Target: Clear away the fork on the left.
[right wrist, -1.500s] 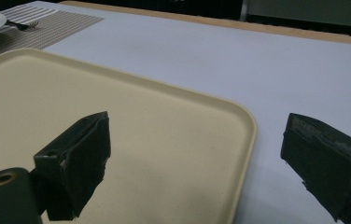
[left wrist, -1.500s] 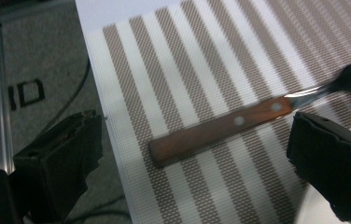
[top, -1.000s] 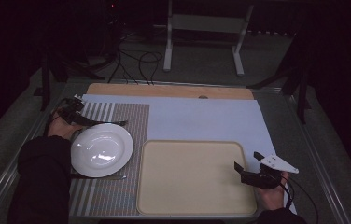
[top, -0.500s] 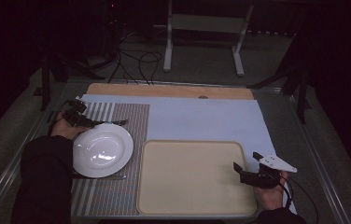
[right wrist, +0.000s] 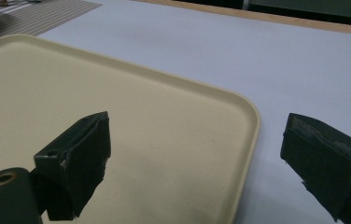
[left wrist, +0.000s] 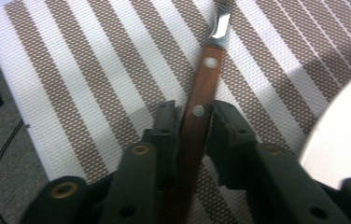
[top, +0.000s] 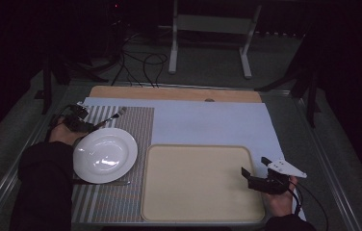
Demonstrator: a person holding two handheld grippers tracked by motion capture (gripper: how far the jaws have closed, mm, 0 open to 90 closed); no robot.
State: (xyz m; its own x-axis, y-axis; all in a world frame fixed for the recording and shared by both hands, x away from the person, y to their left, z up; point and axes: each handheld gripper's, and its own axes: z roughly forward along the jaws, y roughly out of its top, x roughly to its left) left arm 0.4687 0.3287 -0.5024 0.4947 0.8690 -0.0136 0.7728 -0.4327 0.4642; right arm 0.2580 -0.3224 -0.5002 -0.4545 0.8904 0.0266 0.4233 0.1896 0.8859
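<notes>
Currently my left gripper (left wrist: pixel 190 123) is closed on the brown wooden handle of a steel fork (left wrist: pixel 200 112), whose two rivets and metal neck run up and away between the jaws. In the high view the fork (top: pixel 113 117) lies on the brown-and-white striped woven placemat (top: pixel 140 125), just beyond the rim of the round white plate (top: pixel 105 154), with its tines pointing toward the far side of the tabletop (top: pixel 208 122); my left gripper (top: pixel 79 124) sits at the handle end, near the mat's left edge. Whether the fork rests on the mat or is lifted just clear of it cannot be told. A second piece of cutlery (top: pixel 103 182) lies on the mat at the plate's near edge; its kind is too dim to tell.

My right gripper (right wrist: pixel 197 154) stands wide open and holds nothing, one jaw over the near right corner of the cream rectangular plastic tray (right wrist: pixel 117 107), the other over the pale blue cloth beside it. In the high view this right gripper (top: pixel 253 175) hovers at the tray (top: pixel 203 183).

Step in hand, as I judge it: grasping the fork by its handle. The next move likely calls for a level lift, keeping the tines clear of the plate, then a carry toward the empty tray.

No brand, label or writing is legible on any item.
</notes>
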